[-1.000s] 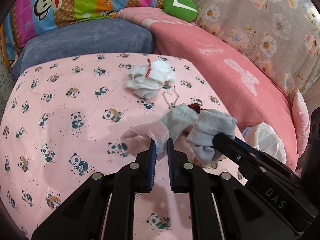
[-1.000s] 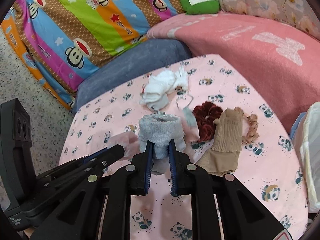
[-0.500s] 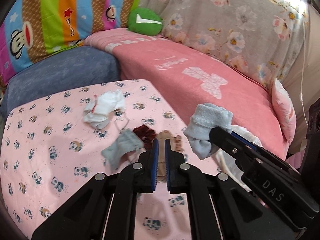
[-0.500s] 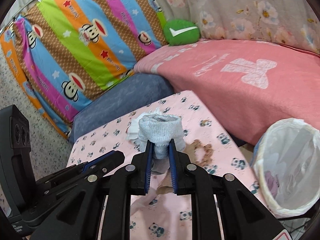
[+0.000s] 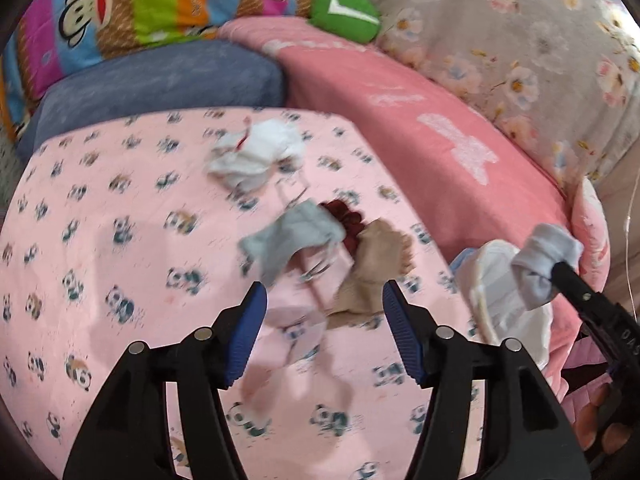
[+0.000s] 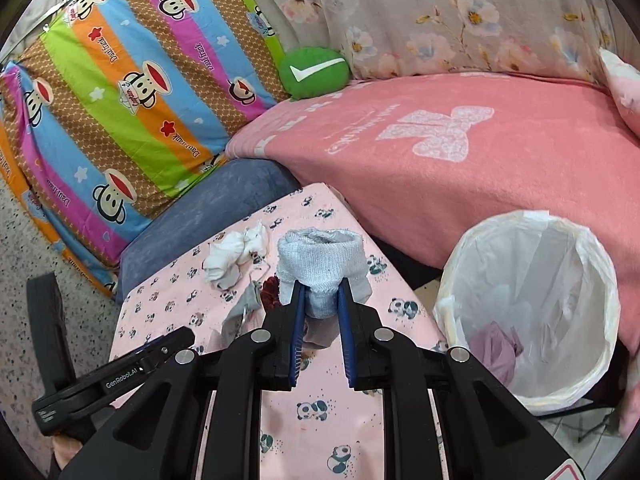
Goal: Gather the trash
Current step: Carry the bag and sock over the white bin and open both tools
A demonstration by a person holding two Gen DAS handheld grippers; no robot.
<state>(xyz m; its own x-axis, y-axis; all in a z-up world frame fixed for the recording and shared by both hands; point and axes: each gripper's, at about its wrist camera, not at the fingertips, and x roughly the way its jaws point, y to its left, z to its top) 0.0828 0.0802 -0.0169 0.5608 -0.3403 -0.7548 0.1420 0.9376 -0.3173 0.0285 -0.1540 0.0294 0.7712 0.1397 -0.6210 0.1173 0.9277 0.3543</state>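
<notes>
"GenRobot.AI" is printed in white on the left tool (image 6: 120, 376), "Paul Frank" repeats across the striped monkey bedding (image 6: 132, 92), and a white tick marks the green cushion (image 6: 314, 74)

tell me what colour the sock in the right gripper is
Light grey. The sock shows best in the right wrist view, clamped in the right gripper.

The bin (image 6: 532, 308) mouth stands open upward, with only a purple scrap (image 6: 496, 350) low inside; access from above is free. The pink couch (image 6: 460, 148) crowds its far side. On the worktop (image 5: 100, 240), the clutter sits mid-surface; the left portion offers bare cloth for passage.
</notes>
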